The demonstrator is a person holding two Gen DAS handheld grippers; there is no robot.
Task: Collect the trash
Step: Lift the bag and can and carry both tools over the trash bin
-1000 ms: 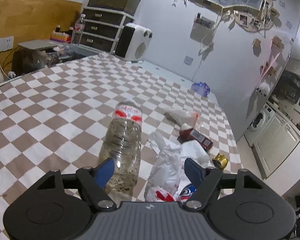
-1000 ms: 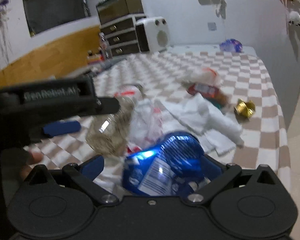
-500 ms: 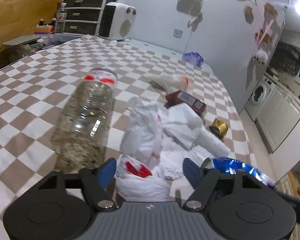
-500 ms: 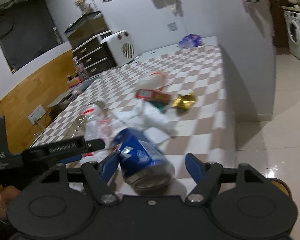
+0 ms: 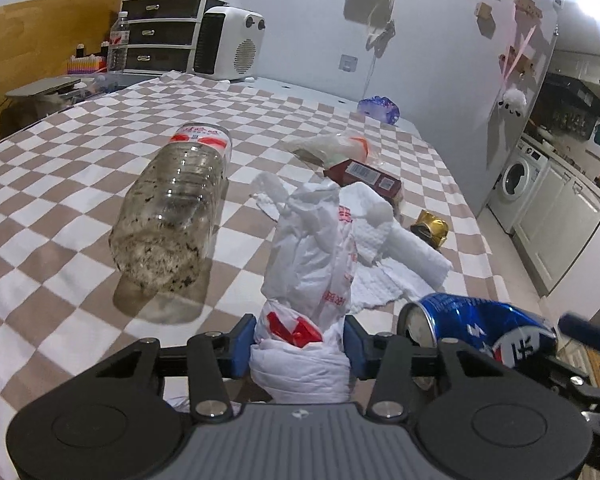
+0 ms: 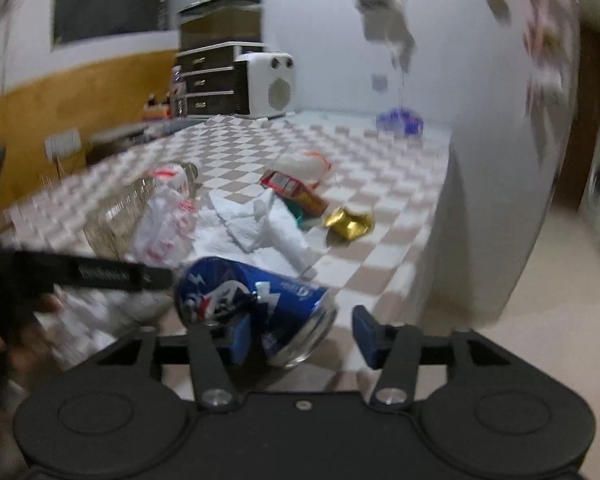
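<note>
My left gripper (image 5: 299, 343) is shut on the knotted white plastic bag (image 5: 312, 256), which lies on the checkered tablecloth (image 5: 80, 168). A crushed blue can (image 6: 252, 300) lies between the jaws of my right gripper (image 6: 304, 338); the jaws stand apart, the can against the left pad. The can also shows in the left wrist view (image 5: 480, 328). A dirty clear bottle (image 5: 176, 208) lies to the left of the bag. White paper towels (image 5: 396, 248), a red box (image 5: 364, 178), a gold wrapper (image 5: 430, 228) and a clear wrapper (image 5: 332, 148) lie beyond.
The table's right edge (image 6: 432, 216) drops to the floor close to the can. A white heater (image 5: 230, 44), dark drawers (image 5: 160, 44) and an upright water bottle (image 5: 118, 46) stand at the far end. A purple bag (image 5: 378, 108) lies near the wall.
My left gripper moved forward and closed on the white plastic bag. My right gripper swung with the blue can, and the can has turned between its open jaws.
</note>
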